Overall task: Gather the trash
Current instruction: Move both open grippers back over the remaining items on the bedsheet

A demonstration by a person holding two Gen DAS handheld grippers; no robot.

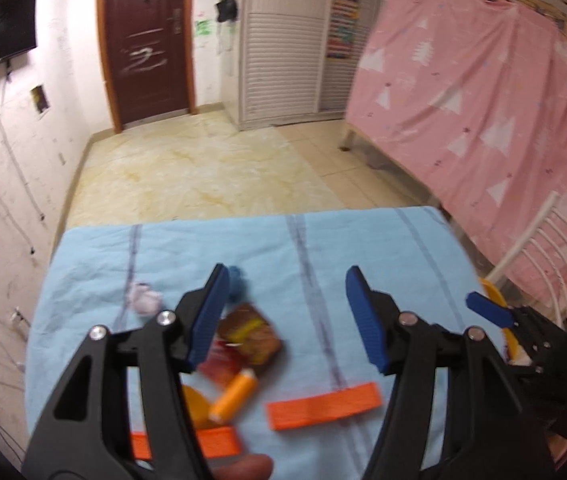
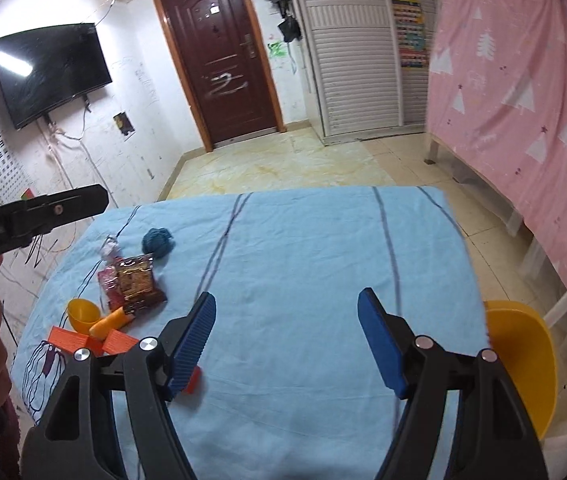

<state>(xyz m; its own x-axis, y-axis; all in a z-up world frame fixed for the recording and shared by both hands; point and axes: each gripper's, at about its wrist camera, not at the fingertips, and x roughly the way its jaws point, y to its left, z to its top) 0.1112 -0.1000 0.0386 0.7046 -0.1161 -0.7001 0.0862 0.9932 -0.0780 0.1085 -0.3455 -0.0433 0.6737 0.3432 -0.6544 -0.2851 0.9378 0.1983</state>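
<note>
Now both tools stand wide with nothing between the blue pads: left gripper (image 1: 287, 316) above the crinkled brown snack wrapper (image 1: 253, 334) lying on the light-blue striped cloth (image 1: 363, 236), right gripper (image 2: 287, 340) over bare cloth, beside a yellow plastic bin (image 2: 523, 360).

Right gripper (image 2: 287, 336): jaws apart, empty, over blue cloth (image 2: 303, 248). Wrappers (image 2: 135, 280), yarn (image 2: 157, 242), orange blocks (image 2: 71, 338) far left; yellow bin (image 2: 523, 360) right.

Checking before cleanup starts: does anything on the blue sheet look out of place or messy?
Yes. Crumpled snack wrappers lie in a loose heap near the left side of the blue sheet, beside a blue yarn ball and a tipped-over orange bottle.
</note>
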